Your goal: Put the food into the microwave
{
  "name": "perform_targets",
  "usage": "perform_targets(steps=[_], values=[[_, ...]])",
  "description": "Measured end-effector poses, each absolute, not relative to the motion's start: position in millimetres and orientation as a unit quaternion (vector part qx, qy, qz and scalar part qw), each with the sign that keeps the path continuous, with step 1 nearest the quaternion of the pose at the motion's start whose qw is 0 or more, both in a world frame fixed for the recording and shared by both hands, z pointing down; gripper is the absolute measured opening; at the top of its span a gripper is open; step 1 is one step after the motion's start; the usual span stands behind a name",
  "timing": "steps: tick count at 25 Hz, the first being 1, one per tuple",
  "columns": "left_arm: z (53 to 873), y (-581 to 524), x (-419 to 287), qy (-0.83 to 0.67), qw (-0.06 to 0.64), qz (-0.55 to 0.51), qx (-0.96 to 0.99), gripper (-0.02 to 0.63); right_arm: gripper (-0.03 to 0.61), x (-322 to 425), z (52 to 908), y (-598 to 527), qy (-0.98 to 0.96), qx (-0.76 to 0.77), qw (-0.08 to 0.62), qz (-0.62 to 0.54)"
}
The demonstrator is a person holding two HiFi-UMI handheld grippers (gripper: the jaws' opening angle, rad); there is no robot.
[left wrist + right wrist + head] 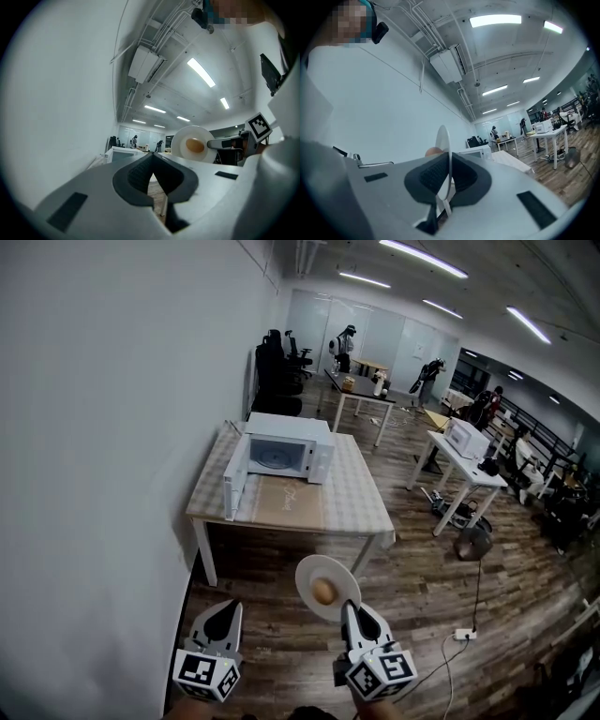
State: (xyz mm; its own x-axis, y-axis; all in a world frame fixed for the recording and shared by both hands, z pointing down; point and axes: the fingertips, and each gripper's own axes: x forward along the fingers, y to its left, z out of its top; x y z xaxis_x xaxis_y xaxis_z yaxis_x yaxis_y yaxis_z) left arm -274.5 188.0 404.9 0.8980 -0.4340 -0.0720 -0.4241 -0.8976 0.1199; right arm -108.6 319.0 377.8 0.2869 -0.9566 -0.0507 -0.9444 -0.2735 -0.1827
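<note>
Pinching the plate (443, 140), right gripper (449, 174), food (324, 592) half-hidden in its own view, plain overhead; left gripper (152, 163) pressed together, empty.

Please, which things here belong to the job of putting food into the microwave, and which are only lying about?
For the job: round white plate, gripped by the right gripper; brown oval food on it; white microwave, door open.
Lying about: black office chairs; second white microwave on the far table; white power strip.
</note>
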Motion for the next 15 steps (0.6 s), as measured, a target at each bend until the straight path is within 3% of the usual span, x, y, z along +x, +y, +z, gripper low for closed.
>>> perform_targets(steps=[10, 15], values=[[411.6, 149.8, -244.2, -0.217, 0.041, -0.043, 0.974, 0.008, 0.017, -75.0, 388.7, 273.5, 0.600, -0.794, 0.093, -0.036], [407.8, 134.2, -202.0, -0.190, 0.070, -0.032, 0.979, 0.008, 0.017, -40.1, 384.3, 246.1, 0.609, -0.786, 0.098, -0.035]])
